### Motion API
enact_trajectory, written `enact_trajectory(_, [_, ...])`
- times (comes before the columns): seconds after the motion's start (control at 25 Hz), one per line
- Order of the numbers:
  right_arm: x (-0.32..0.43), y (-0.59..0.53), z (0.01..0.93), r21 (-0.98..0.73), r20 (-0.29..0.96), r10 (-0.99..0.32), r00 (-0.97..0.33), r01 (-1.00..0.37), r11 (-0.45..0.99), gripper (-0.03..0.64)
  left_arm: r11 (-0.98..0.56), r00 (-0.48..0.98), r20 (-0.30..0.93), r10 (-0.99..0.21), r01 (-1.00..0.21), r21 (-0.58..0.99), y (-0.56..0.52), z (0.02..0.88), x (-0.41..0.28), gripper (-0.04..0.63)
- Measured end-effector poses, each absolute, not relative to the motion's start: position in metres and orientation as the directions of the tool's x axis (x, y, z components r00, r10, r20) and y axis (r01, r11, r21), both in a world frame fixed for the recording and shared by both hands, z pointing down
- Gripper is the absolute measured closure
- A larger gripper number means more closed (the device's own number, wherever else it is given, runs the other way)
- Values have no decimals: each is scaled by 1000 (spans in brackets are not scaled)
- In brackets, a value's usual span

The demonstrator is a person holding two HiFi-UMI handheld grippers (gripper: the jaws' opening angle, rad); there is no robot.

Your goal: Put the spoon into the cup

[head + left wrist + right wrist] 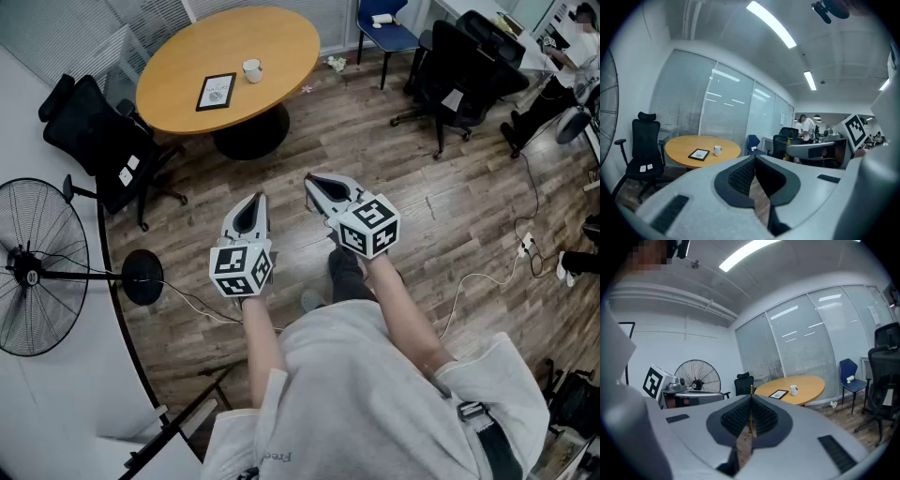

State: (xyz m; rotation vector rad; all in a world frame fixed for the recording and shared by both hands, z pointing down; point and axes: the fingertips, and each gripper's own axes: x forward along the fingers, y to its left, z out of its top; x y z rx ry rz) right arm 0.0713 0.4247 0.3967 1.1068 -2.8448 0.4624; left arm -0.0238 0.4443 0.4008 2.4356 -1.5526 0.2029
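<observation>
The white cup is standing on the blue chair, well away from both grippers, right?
Not on the chair. The white cup is standing on the round wooden table, well away from the left gripper and right gripper, as the head view shows.

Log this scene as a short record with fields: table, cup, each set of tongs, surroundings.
table: round wooden table, well ahead of the person
cup: white cup standing on the table, beside a dark framed card
left tongs: shut, nothing between them
right tongs: shut on a thin gold stick, possibly the spoon's handle
surroundings: wood floor, fan at left
</observation>
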Motion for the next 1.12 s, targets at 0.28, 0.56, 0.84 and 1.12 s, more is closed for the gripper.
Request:
enact_trajectory(0.28, [82,432,400,-257,150,-662,-735,-675,692,614,-430,447,254,-858,-895,122,450,406,-9,586])
enact_trajectory(0.56, [88,437,398,-300,99,-656,-748,-651,697,615,-448,463,264,-846,-886,119,449,410,-1,586])
enact_trajectory(0.84, [101,423,405,-344,95,-664,-741,-651,677,614,-441,463,266,-845,-886,142,428,415,-1,586])
enact_trajectory(1.12, [118,369,413,-367,110,-674,-730,-660,655,614,-405,437,274,-857,-899,167,379,421,-2,586])
